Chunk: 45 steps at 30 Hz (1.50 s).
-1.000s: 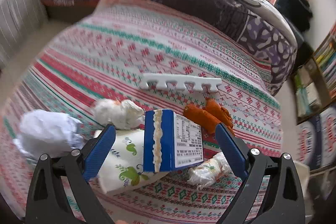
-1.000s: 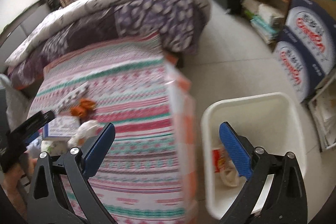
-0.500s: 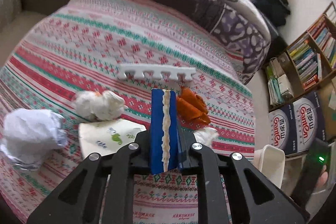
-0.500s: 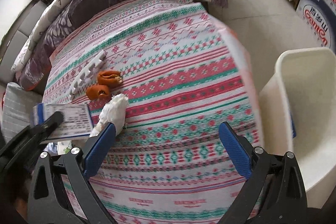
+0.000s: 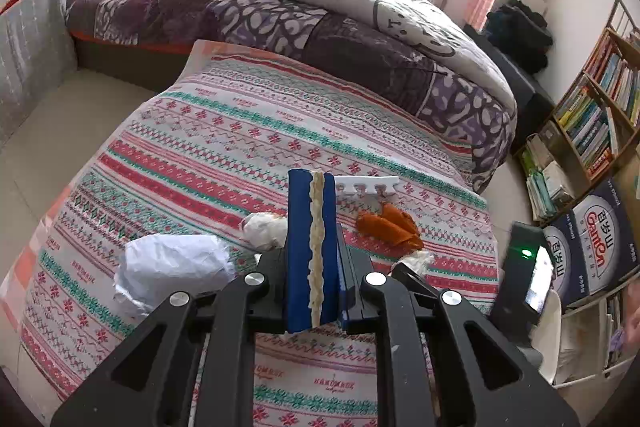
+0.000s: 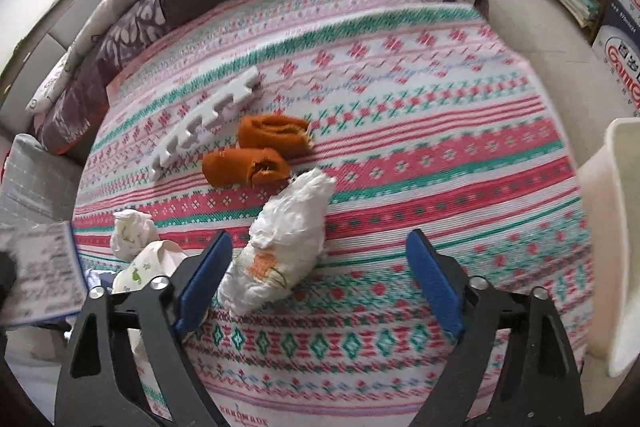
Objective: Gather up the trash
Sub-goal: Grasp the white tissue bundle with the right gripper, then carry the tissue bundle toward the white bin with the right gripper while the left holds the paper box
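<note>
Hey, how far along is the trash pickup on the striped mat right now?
Partly done at best. In hand: the left gripper is shut on the flattened blue carton, lifted off the mat. The right gripper, jaws just closing but not yet gripping, straddles a crumpled white wrapper. Left: orange peels, white foam strip, tissue wad, crumpled paper. The white bin waits alongside.

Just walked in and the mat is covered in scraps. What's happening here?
A person with a gripper in each hand is collecting trash. The left gripper is shut on a blue carton. The right gripper, jaws just closing, is still open around a crumpled white wrapper. A white bin waits beside the mat.
</note>
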Tool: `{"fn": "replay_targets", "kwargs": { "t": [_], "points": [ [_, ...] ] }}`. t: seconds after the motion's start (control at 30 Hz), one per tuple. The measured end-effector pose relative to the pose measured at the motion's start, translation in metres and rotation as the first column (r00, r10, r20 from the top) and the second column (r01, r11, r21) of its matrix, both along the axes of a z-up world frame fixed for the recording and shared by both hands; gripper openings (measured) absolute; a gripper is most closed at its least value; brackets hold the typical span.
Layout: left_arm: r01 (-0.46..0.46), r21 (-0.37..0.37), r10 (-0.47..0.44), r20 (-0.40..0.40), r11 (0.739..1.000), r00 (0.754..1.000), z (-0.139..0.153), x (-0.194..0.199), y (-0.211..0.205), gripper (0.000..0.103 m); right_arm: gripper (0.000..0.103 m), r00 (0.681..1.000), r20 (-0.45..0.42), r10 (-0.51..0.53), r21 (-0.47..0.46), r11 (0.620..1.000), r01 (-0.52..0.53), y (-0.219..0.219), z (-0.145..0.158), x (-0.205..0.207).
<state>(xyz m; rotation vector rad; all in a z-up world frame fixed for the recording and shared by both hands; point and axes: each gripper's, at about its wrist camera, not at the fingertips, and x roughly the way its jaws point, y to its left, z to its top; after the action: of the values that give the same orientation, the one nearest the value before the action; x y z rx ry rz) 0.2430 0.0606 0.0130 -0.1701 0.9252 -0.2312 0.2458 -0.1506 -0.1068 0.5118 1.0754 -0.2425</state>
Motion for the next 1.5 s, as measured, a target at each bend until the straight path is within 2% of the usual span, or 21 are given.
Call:
{"fn": "replay_targets", "kwargs": {
  "t": [0.2, 0.23, 0.27, 0.37, 0.5, 0.63, 1.0, 1.5],
  "points": [
    [-0.01, 0.004, 0.01, -0.003, 1.0, 1.0, -0.001, -0.001, 0.006, 0.016, 0.067, 0.997, 0.019, 0.072, -0.138, 0.988, -0.069, 0.021, -0.001, 0.011],
    [-0.014, 0.01, 0.014, 0.001, 1.0, 1.0, 0.0, -0.001, 0.007, 0.016, 0.059, 0.995, 0.016, 0.101, -0.174, 0.98, -0.097, 0.026, -0.001, 0.011],
    [-0.017, 0.016, 0.017, 0.003, 1.0, 1.0, 0.0, -0.001, 0.007, 0.016, 0.044, 0.99, 0.021, 0.137, -0.189, 0.973, -0.131, 0.031, -0.001, 0.012],
    [-0.029, 0.033, 0.028, 0.01, 0.999, 1.0, 0.0, -0.002, 0.01, 0.016, 0.039, 0.977, 0.029, 0.209, -0.17, 0.965, -0.202, 0.037, 0.003, 0.012],
    [-0.045, 0.046, 0.044, 0.017, 0.998, 0.999, 0.001, -0.002, 0.014, 0.016, 0.038, 0.975, 0.064, 0.214, -0.037, 0.977, -0.212, 0.024, 0.01, 0.008],
    [-0.063, 0.037, 0.062, 0.031, 0.997, 0.998, 0.005, -0.001, 0.016, 0.016, 0.038, 0.965, 0.167, 0.2, -0.017, 0.98, -0.2, 0.014, 0.041, 0.001],
    [-0.059, -0.009, 0.059, 0.07, 0.998, 0.996, 0.02, -0.006, 0.002, 0.016, 0.038, 0.93, 0.325, 0.17, -0.125, 0.983, -0.136, -0.014, 0.098, -0.03],
    [0.031, -0.015, -0.029, 0.1, 0.999, 0.995, 0.029, -0.02, -0.051, 0.016, 0.038, 0.92, 0.361, 0.152, -0.192, 0.978, -0.086, -0.053, 0.126, -0.068]
  ]
}}
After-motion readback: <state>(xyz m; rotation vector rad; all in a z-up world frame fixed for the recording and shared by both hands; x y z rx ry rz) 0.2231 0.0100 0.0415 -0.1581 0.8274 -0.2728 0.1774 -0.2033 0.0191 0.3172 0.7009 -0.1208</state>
